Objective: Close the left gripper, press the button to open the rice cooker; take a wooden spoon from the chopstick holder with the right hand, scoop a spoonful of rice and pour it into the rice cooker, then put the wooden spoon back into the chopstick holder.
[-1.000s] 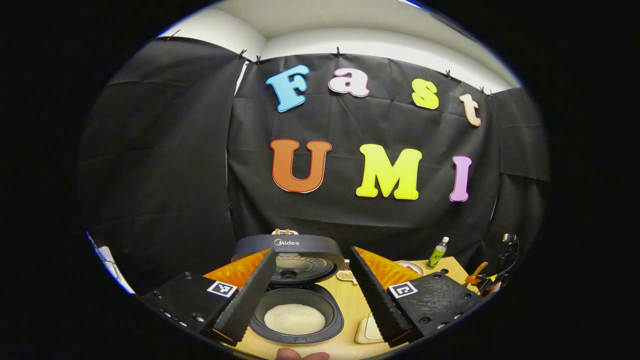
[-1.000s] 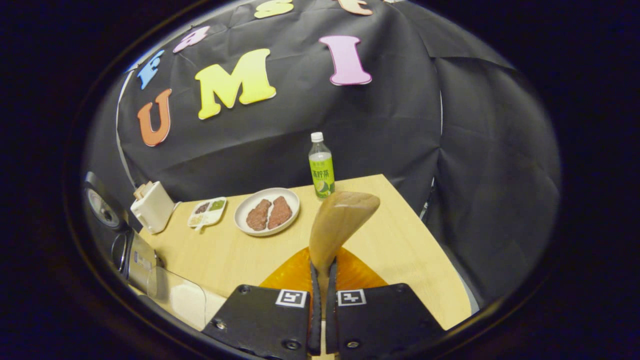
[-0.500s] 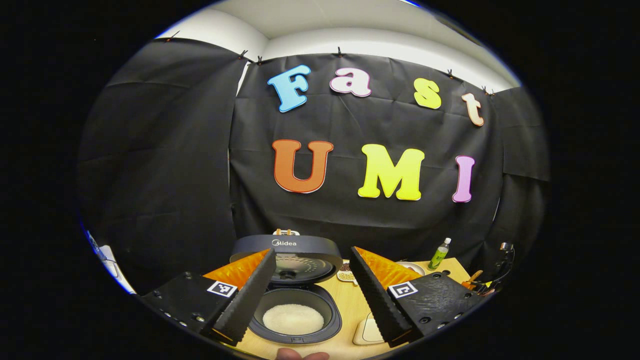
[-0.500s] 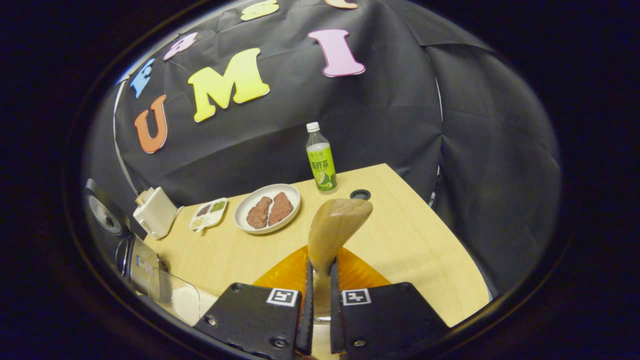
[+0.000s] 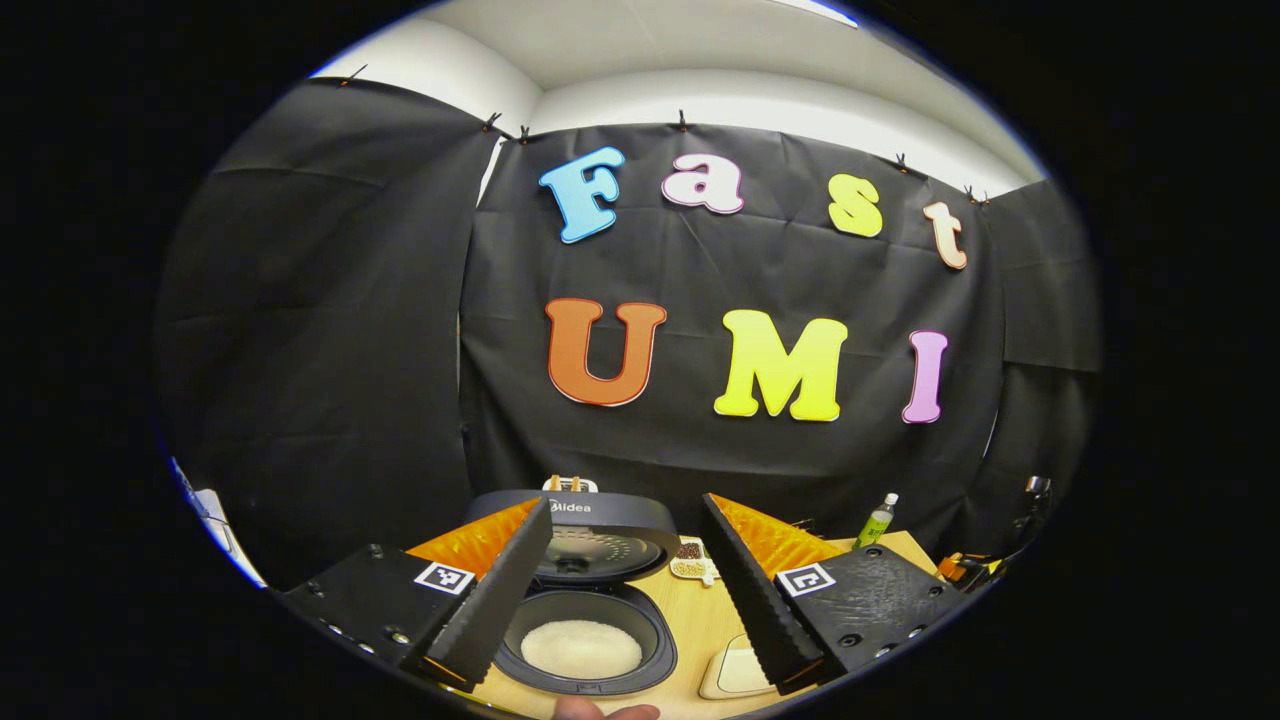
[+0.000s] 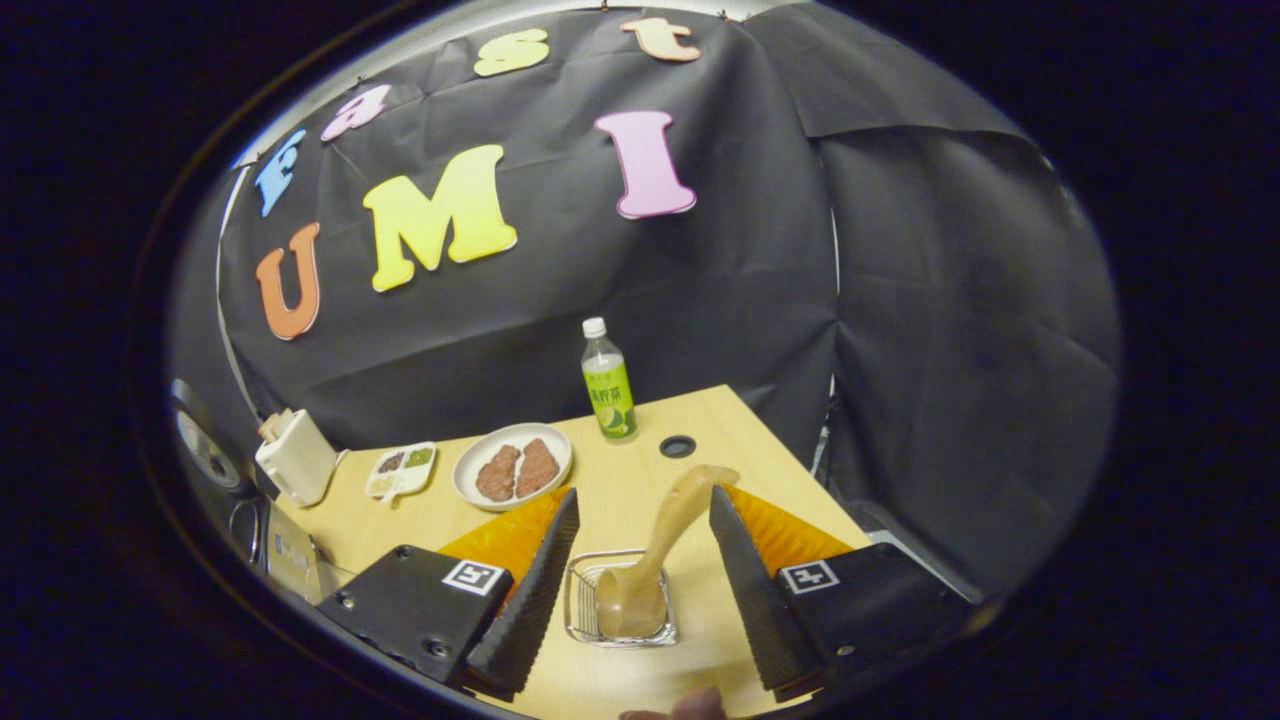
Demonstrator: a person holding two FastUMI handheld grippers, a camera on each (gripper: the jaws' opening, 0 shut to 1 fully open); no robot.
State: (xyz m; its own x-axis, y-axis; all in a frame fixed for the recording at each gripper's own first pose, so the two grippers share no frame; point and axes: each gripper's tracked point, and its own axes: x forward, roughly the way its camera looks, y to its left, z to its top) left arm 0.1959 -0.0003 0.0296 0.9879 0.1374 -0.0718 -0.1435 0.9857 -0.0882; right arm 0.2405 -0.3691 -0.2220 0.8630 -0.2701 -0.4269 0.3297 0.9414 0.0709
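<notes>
The right claw (image 6: pixel 635 590) is wide apart and holds nothing. The wooden spoon (image 6: pixel 655 560) stands in the wire chopstick holder (image 6: pixel 580 600) between the fingers, leaning toward 1 o'clock, so it looks put back. The left claw (image 5: pixel 625 600) is apart too. Under it the rice cooker (image 5: pixel 585 610) sits open on the counter (image 5: pixel 700 620), rice inside.

The left tool (image 5: pixel 628 590) carries two long wedge-shaped fingers with ribbed inner faces, each fixed to a flat plate studded with round screws and bearing a small square black-and-white marker. Translucent ridged panels sit behind the fingers. The right tool (image 6: pixel 640 590) has the same build: ribbed wedges, screwed plates, one square marker per side.
</notes>
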